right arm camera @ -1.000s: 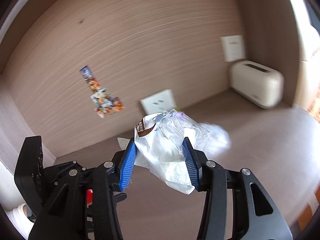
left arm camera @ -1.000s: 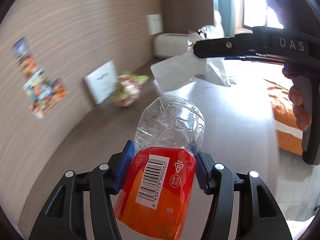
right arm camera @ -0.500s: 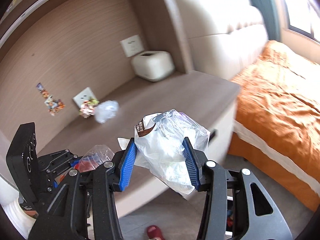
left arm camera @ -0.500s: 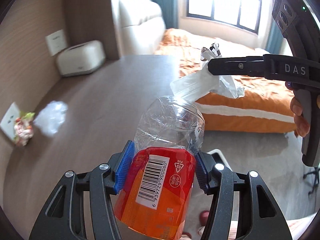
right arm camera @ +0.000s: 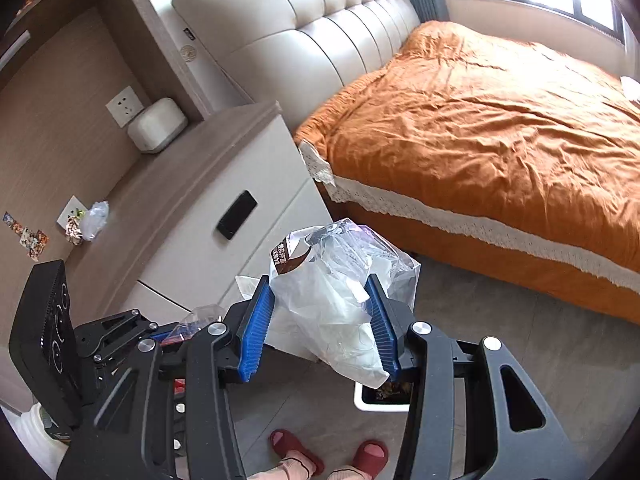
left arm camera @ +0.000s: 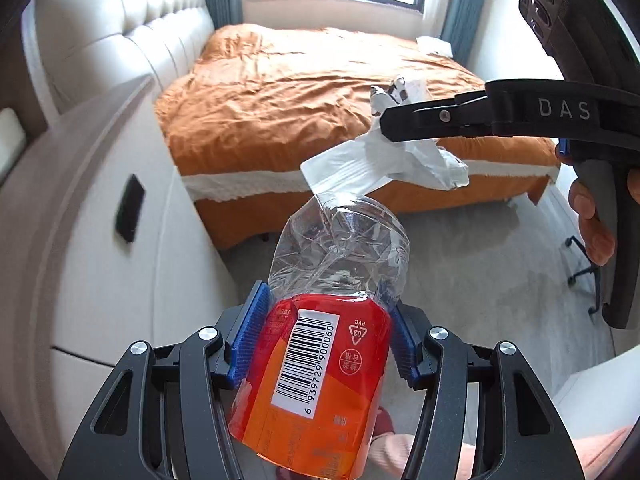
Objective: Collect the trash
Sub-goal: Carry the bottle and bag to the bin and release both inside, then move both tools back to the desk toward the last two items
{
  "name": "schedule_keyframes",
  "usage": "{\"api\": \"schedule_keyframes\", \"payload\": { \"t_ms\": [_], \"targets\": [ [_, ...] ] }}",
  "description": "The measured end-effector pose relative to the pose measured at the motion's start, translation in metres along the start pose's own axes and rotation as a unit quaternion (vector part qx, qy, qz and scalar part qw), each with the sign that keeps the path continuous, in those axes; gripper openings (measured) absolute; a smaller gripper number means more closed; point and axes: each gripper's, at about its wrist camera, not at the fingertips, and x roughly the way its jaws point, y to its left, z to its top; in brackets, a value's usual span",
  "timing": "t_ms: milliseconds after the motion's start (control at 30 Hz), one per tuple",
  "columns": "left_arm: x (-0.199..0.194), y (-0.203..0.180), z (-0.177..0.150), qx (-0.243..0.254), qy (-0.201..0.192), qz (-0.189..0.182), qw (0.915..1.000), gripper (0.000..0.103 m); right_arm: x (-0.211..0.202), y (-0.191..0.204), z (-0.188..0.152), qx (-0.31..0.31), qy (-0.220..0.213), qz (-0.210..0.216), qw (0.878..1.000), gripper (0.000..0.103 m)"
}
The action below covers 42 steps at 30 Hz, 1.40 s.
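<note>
My left gripper [left arm camera: 326, 334] is shut on a crushed clear plastic bottle [left arm camera: 320, 364] with a red-orange label, held in the air above the floor. My right gripper [right arm camera: 320, 320] is shut on a crumpled clear-and-white plastic wrapper [right arm camera: 340, 288]. The right gripper and its wrapper [left arm camera: 384, 160] also show in the left wrist view, above and to the right of the bottle. The left gripper [right arm camera: 132, 340] shows at the lower left of the right wrist view. A white trash bin [right arm camera: 380, 400] stands on the floor just under the wrapper, mostly hidden.
A white nightstand [right arm camera: 224, 208] stands to the left with a tissue box [right arm camera: 158, 124], a clear plastic scrap [right arm camera: 96, 218] and a snack wrapper [right arm camera: 74, 226] on top. An orange bed [right arm camera: 500, 128] fills the right. Red slippers [right arm camera: 292, 448] are below. A chair base [left arm camera: 584, 264] stands at the right.
Both grippers have swung away from the nightstand top toward the bed and floor, each keeping its hold. The trash bin has come into view under the right gripper.
</note>
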Motion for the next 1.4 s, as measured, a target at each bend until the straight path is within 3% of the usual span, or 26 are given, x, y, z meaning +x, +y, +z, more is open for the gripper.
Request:
{"api": "schedule_keyframes", "payload": {
  "t_ms": [200, 467, 533, 567, 600, 700, 933, 1400],
  "targets": [
    [0.089, -0.006, -0.018, -0.006, 0.033, -0.03, 0.999, 0.056, 0.047, -0.047, -0.029, 0.048, 0.026, -0.005, 0.999, 0.048],
    [0.196, -0.006, -0.053, 0.001, 0.075, -0.034, 0.9966, 0.057, 0.138, -0.096, -0.075, 0.053, 0.062, -0.042, 0.996, 0.05],
    [0.216, -0.003, -0.064, 0.0, 0.076, -0.021, 0.9969, 0.069, 0.157, -0.108, -0.088, 0.061, 0.078, -0.047, 0.994, 0.062],
    [0.226, 0.0, -0.068, -0.007, 0.078, -0.02, 0.9967, 0.088, 0.171, -0.115, -0.096, 0.067, 0.095, -0.045, 0.992, 0.086],
    [0.236, 0.003, -0.074, -0.017, 0.087, -0.022, 0.9958, 0.098, 0.182, -0.121, -0.103, 0.073, 0.106, -0.049, 0.99, 0.099],
    [0.261, 0.009, -0.089, -0.038, 0.106, -0.022, 0.9934, 0.098, 0.206, -0.135, -0.122, 0.091, 0.136, -0.058, 0.985, 0.099],
    [0.269, 0.016, -0.099, -0.045, 0.115, -0.017, 0.9922, 0.098, 0.21, -0.136, -0.136, 0.084, 0.144, -0.072, 0.983, 0.099],
    [0.2, 0.021, -0.071, -0.063, 0.082, 0.003, 0.9946, 0.098, 0.168, -0.101, -0.102, 0.061, 0.12, -0.062, 0.989, 0.099]
  ]
}}
